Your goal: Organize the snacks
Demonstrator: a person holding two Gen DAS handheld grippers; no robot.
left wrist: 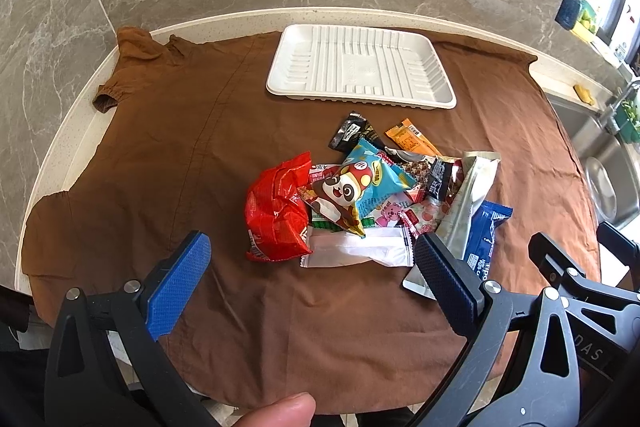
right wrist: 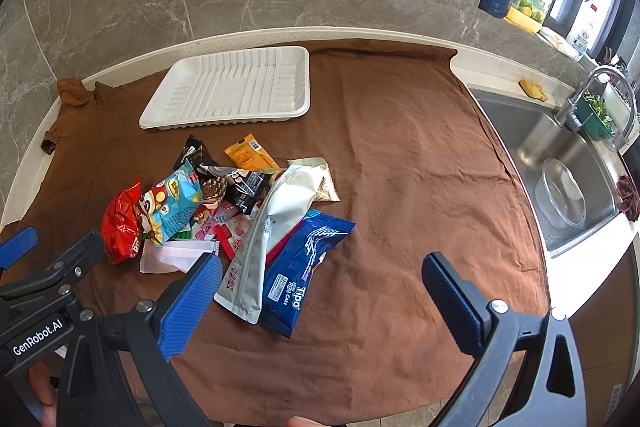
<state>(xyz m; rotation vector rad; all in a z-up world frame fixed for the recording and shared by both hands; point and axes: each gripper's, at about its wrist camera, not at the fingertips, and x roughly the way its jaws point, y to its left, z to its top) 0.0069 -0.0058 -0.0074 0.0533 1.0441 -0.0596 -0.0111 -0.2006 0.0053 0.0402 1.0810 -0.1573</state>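
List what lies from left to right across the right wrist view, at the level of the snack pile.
Red packet → panda packet → silver pouch → blue Tipo pack → bare brown cloth → sink.

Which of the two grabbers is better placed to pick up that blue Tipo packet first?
Probably the right gripper: it is open, and the blue Tipo packet lies between its fingers at the pile's near right edge. The left gripper, also open, faces the white packet.
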